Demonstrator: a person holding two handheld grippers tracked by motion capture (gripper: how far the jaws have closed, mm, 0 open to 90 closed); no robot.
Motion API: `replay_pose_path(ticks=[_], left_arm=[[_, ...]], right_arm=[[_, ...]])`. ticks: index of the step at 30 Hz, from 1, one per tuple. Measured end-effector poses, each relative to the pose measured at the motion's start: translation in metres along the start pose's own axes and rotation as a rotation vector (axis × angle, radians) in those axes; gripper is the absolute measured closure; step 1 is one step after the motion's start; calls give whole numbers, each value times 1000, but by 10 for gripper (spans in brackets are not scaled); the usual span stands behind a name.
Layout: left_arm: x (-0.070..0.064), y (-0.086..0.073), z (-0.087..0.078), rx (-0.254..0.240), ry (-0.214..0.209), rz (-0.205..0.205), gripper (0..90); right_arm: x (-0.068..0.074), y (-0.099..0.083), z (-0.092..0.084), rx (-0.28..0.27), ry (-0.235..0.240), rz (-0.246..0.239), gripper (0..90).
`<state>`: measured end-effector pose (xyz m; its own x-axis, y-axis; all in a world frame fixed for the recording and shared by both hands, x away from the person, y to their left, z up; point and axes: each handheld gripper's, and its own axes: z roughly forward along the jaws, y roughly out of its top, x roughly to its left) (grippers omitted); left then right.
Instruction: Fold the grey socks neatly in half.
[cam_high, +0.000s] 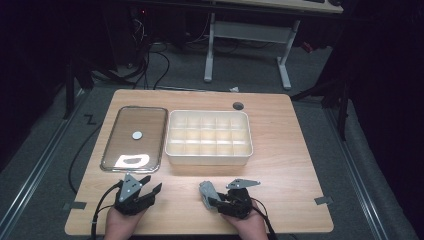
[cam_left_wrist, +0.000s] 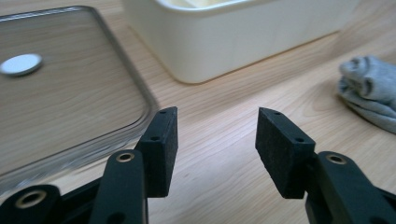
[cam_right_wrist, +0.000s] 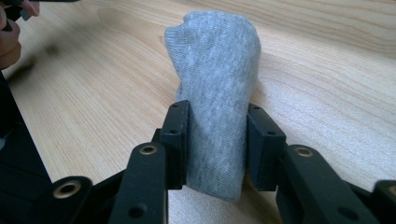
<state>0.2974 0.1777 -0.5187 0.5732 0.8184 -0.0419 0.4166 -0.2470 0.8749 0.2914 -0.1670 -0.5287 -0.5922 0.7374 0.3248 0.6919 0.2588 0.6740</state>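
My right tongs (cam_right_wrist: 214, 135) pinch a rolled grey sock (cam_right_wrist: 217, 93) on both sides — it lies on the table (cam_high: 290, 160), in front of the white divided box (cam_high: 209, 137). My left tongs (cam_left_wrist: 212, 140) stand spread with nothing between them — beside the clear lid (cam_left_wrist: 60, 102).

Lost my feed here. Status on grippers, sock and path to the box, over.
Right gripper shut on rolled grey fabric sock. Left gripper open, nothing between jaws. White compartmented plastic box uncovered, clear lid beside it. Path unobstructed.
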Motion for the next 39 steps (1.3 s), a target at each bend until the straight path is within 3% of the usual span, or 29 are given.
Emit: replay_pose_path(ticks=[6, 9, 13, 15, 26, 32, 33, 39], left_arm=[[12, -4, 1, 30, 19, -17, 488], [9, -4, 2, 39, 29, 29, 473], [10, -5, 2, 38, 24, 34, 467], [11, -5, 2, 41, 19, 30, 457], [18, -6, -1, 38, 9, 0, 434], [13, -5, 3, 67, -1, 22, 442], [11, -4, 2, 65, 4, 27, 441], [9, -2, 4, 66, 8, 36, 405]], right_arm=[[5, 2, -1, 13, -20, -67, 700], [11, 9, -3, 42, -66, -129, 707], [16, 16, -8, 59, -114, -171, 707], [15, 24, -13, 89, -164, -196, 707], [0, 37, -31, 176, -225, -192, 705], [-9, 39, -41, 198, -259, -187, 705], [-13, 38, -42, 210, -276, -169, 704], [-21, 38, -49, 230, -282, -177, 702]])
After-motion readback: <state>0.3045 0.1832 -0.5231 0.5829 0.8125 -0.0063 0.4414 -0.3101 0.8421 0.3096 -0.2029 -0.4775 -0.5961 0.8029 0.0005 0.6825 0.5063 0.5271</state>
